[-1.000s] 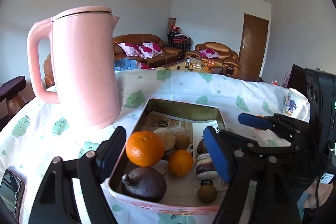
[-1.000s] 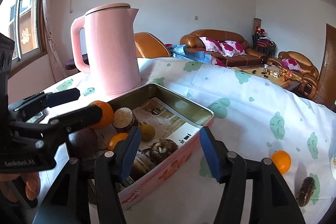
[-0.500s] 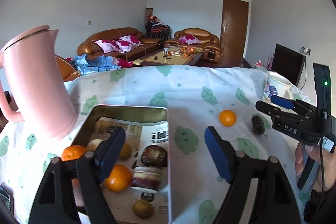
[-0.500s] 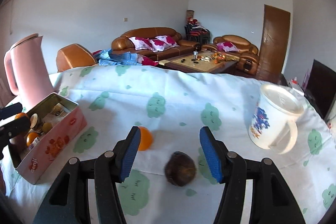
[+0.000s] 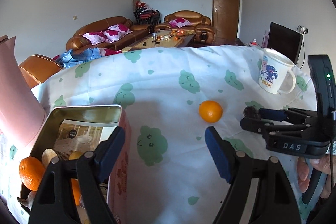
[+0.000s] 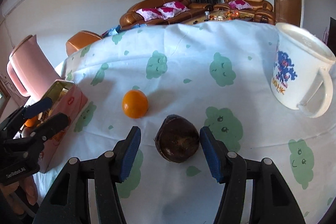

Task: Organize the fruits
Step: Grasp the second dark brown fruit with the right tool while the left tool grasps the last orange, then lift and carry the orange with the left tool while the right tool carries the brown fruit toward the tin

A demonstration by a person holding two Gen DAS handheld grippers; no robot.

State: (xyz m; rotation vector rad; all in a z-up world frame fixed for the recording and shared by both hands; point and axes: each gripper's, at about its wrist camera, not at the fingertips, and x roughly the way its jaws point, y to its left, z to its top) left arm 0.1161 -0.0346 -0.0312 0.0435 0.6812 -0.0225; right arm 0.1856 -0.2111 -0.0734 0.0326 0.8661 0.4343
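Both of your tongs have swung away from the pink tin (image 5: 117, 161) and now face the loose fruit on the worktop (image 6: 189, 68). Your right tongs (image 6: 169, 152) are spread open and empty, with a dark brown round fruit (image 6: 177, 141) lying on the cloth directly between the two blue pads (image 6: 131, 152). It sits nearer the right pad, almost touching it, though whether they actually meet cannot be told. No clear long axis shows; a small stem nub points away from you. An orange (image 6: 135, 104) rests just beyond and to the left of it, apart from it.

Your left tongs (image 5: 164, 152) are also open and hold nothing — they hover beside the tin, with the orange ahead and slightly right of their gap. The tin sits at the left, in front of a pink kettle (image 6: 27, 64), and already holds oranges and other fruit. A white mug (image 6: 298, 75) stands to the far right.

The right hand is clearly the closer one to the brown fruit, so closing there looks like the next step.
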